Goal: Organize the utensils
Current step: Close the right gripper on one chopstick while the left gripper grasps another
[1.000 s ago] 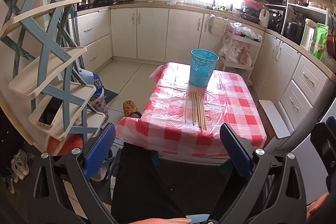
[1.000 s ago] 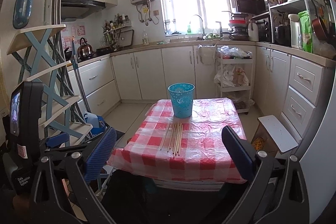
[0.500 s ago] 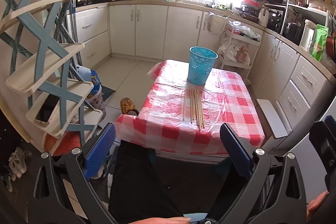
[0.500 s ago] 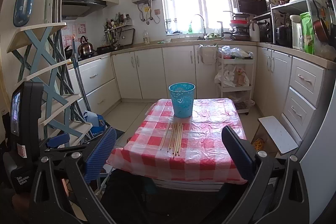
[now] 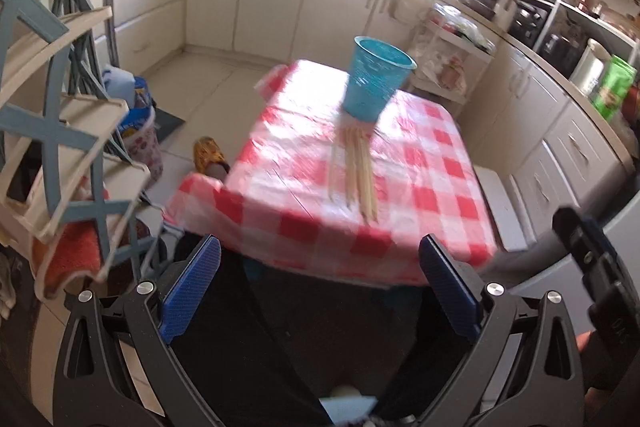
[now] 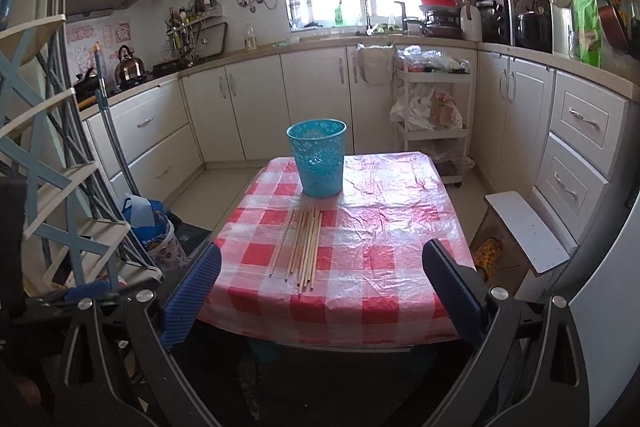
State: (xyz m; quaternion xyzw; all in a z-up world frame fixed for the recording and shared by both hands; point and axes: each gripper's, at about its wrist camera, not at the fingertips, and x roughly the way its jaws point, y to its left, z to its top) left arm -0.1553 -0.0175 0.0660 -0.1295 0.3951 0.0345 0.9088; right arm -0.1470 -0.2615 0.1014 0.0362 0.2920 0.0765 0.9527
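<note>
Several wooden chopsticks (image 6: 304,247) lie side by side on a table with a red-and-white checked cloth (image 6: 380,239). Behind them stands an upright blue perforated cup (image 6: 318,157). In the left wrist view the chopsticks (image 5: 358,167) and blue cup (image 5: 374,83) look blurred. My left gripper (image 5: 318,285) is open and empty, held short of the table's near edge. My right gripper (image 6: 320,291) is also open and empty, near the same edge, well short of the chopsticks.
A blue-and-cream shelf rack (image 6: 52,167) stands at the left. White cabinets (image 6: 248,107) line the back and right walls. A white trolley (image 6: 434,115) with bags sits behind the table. A small white stool (image 6: 524,227) stands at the right.
The left wrist view has tilted down and moved closer to the table, with motion blur. The right gripper has edged slightly forward. Both grippers stay open.
</note>
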